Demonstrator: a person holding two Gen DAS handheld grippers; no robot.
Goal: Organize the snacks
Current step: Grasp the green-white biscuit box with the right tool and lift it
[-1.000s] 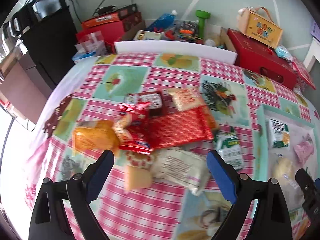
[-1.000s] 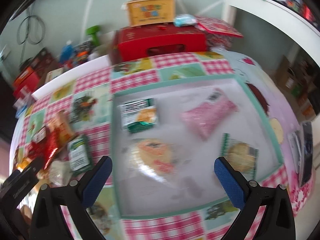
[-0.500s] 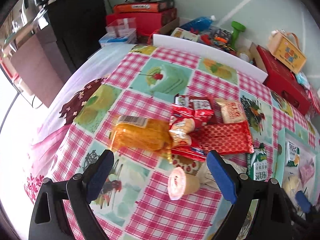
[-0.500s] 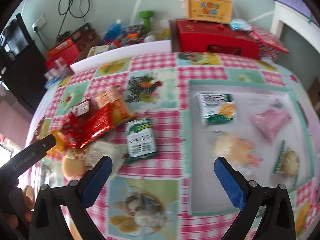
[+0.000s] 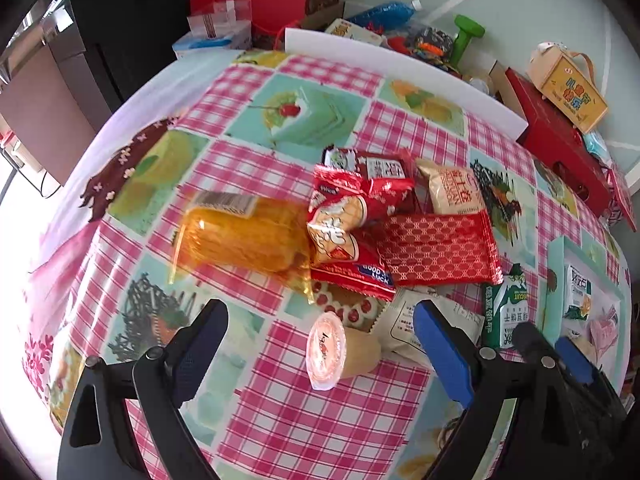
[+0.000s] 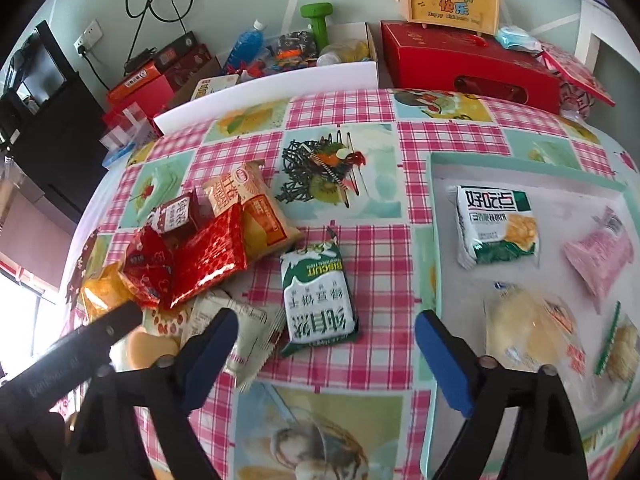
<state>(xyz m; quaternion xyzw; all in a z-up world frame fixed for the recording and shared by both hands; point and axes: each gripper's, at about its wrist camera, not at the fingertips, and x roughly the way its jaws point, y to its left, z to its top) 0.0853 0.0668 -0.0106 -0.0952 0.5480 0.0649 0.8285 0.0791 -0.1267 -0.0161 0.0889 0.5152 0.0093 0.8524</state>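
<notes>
A desk [image 5: 320, 432] covered in a pink-checked cloth with dessert pictures stands before a pale green wall, with red gift boxes [image 6: 468, 64] and a green dumbbell [image 6: 318, 16] behind it. At the left of the snack heap lies an orange transparent packet [image 5: 244, 236], then red foil packets [image 5: 436, 248] and a beige packet [image 5: 450, 192]. The left gripper [image 5: 320, 354] hovers with its jaws wide, and between them lies a small tipped-over jelly cup with a pink lid [image 5: 340, 352], untouched. Beside it sits a white paper pouch [image 6: 228, 320]. The right gripper [image 6: 326, 354] has its jaws closing above a green-and-white biscuit packet [image 6: 316, 296], not yet pressing on it. At the right, a teal-rimmed white tray [image 6: 434, 280] holds 4 packets, among them a pink one [image 6: 600, 254].
</notes>
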